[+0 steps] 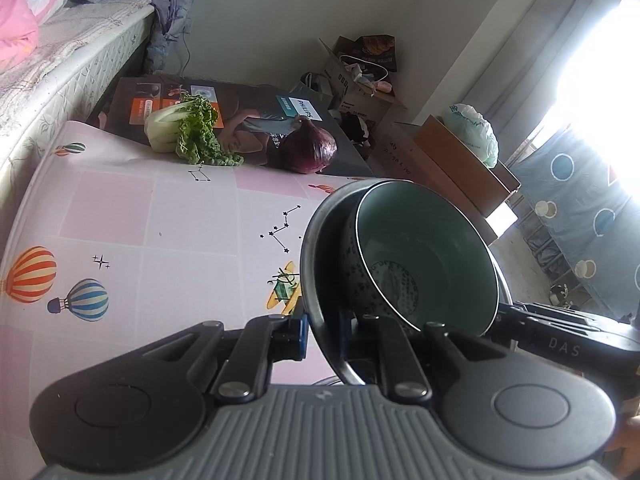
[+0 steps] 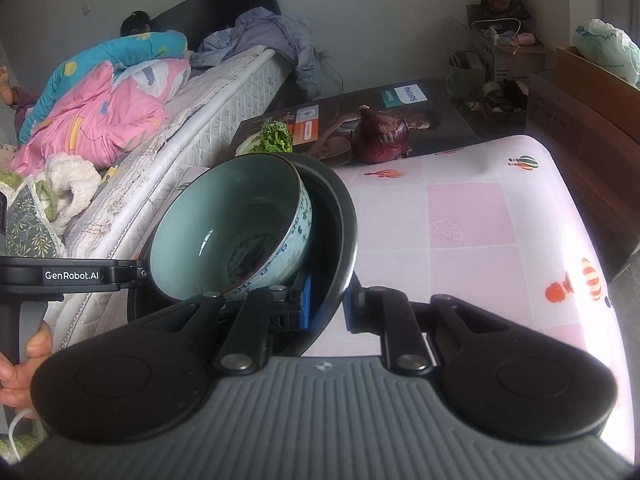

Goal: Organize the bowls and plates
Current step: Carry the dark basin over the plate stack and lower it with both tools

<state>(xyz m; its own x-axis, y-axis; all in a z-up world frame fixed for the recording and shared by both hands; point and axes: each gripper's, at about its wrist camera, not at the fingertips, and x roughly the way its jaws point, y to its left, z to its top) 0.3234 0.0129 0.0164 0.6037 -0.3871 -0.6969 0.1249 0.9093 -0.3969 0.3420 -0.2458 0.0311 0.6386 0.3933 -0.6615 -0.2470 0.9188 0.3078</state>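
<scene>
- Left wrist view: the left gripper (image 1: 323, 334) is clamped on the rim of a dark plate (image 1: 316, 248), its blue pads pressing the rim from both sides at about 6 o'clock of the plate.
- A teal bowl (image 1: 424, 248) with a patterned outside sits in the plate, leaning toward 3 o'clock; both are tilted and held above the table (image 1: 160, 220), which wears a pink cloth printed with balloons.
- At 3 o'clock of the bowl the right gripper (image 1: 516, 312) reaches in from the edge of the view; its fingertips are hidden behind the bowl.
- Toward 11 o'clock, at the table's far edge, lie a leafy green vegetable (image 1: 192, 132) and, to its right, a red onion (image 1: 310, 150).
- Right wrist view: the right gripper (image 2: 326, 306) is clamped on the plate's (image 2: 340, 216) rim at about 5 o'clock of the plate, blue pads on either side.
- The bowl (image 2: 224, 224) rests inside the plate and leans toward 9 o'clock.
- At 9 o'clock the left gripper (image 2: 136, 274) meets the plate's far side; a hand (image 2: 24, 360) grips its handle at 8 o'clock.
- The onion (image 2: 382, 136) and the vegetable (image 2: 274, 140) lie at 12 o'clock beyond the bowl; a bed (image 2: 160, 152) runs along the left.
</scene>
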